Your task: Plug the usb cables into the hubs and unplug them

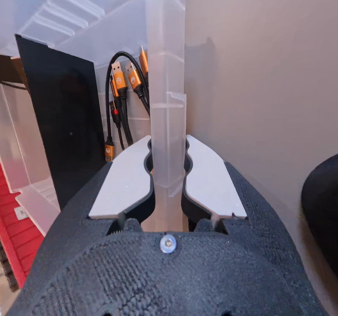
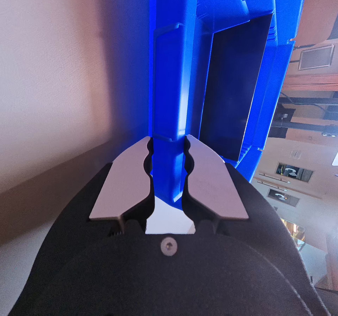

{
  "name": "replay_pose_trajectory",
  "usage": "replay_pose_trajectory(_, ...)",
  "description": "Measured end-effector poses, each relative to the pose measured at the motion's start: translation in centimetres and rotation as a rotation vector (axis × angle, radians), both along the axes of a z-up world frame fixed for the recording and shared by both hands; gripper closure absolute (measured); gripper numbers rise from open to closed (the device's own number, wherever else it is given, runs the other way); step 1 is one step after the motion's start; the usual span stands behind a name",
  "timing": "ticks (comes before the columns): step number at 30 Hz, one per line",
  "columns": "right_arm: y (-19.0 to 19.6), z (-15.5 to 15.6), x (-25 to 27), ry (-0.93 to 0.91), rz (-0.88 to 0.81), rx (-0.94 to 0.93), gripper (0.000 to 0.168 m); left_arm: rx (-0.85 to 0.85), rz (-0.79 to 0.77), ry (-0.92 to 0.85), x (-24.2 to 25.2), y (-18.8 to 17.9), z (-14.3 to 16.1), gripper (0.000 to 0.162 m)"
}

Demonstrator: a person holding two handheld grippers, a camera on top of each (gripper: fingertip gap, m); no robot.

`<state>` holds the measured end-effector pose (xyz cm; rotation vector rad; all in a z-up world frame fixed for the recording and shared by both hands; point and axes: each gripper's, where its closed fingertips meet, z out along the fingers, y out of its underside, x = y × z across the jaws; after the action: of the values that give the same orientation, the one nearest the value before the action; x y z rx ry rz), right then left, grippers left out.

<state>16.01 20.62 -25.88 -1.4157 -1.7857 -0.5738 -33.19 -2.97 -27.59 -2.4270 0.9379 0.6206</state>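
Observation:
My left gripper is shut on the rim of a clear plastic bin, one finger on each side of its wall. Inside the bin lie several black braided USB cables with orange plug housings, one with a red housing. A black flat panel stands in the bin left of the cables. My right gripper is shut on the rim of a blue plastic bin; its dark inside shows to the right. No hub is visible in either view.
A pale wall fills the right of the left wrist view, with a dark rounded shape at the right edge. A red ribbed surface lies at the lower left. Room fixtures show sideways behind the blue bin. There is about 55 cm between the tips of the two grippers.

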Motion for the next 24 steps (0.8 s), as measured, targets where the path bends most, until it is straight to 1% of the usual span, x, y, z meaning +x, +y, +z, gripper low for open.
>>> replay_pose_trajectory(7,-0.3,0.0,0.1,0.007,0.019,-0.009,0.136,0.010,-0.176,0.001,-0.6,0.3,0.1,0.132)
replay_pose_trajectory(12,0.7,0.0,0.0,0.005,0.007,-0.010,0.136,0.032,-0.204,0.012,-1.7,2.5,0.1,0.132)
replay_pose_trajectory(16,1.3,0.1,0.2,0.029,-0.050,-0.034,0.136,0.058,-0.216,0.036,-2.2,4.2,0.2,0.132)
replay_pose_trajectory(19,0.9,0.3,0.2,0.089,-0.107,-0.077,0.137,0.045,-0.236,0.032,-2.1,4.4,0.2,0.132)
replay_pose_trajectory(24,1.0,0.4,0.6,0.091,-0.194,-0.079,0.137,0.053,-0.275,0.029,-2.0,4.6,0.2,0.132)
